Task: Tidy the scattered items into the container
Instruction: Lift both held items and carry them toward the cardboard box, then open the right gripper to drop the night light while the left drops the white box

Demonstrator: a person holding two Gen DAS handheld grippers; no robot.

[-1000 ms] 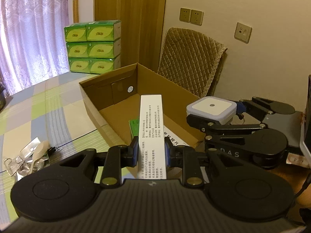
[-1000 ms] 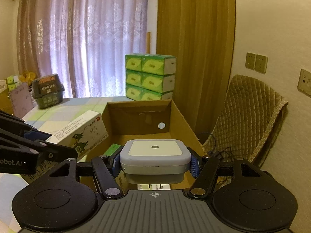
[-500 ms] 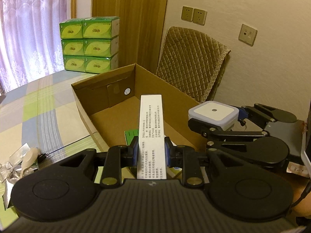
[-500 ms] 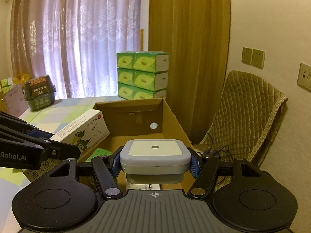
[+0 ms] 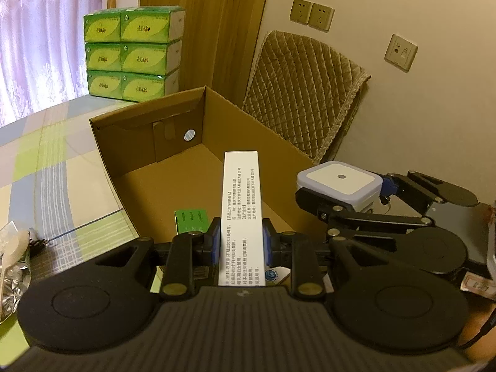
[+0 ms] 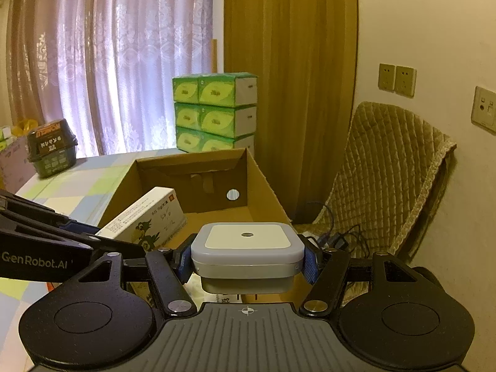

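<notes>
Both tongs are held level at the near end of the carton [image 5: 148, 155]. Left tongs [image 5: 241, 243] grip a white box [image 5: 240, 204] that points into the carton. Right tongs [image 6: 247, 262] clamp a square white device [image 6: 247, 248] flat, above the carton's right side.

1 cardboard box [image 5: 217, 130]; 1 white carton [image 5: 240, 198]; 1 square white device [image 6: 247, 248]; 1 green packet [image 5: 190, 218] in the cardboard box; 6 green tissue packs [image 5: 133, 52] showing, maybe more behind; 2 tongs [image 5: 241, 243] [image 6: 247, 262]; 1 quilted chair [image 6: 387, 179]; 3 wall plates [image 5: 311, 15]; 1 dark tub [image 6: 51, 147]
</notes>
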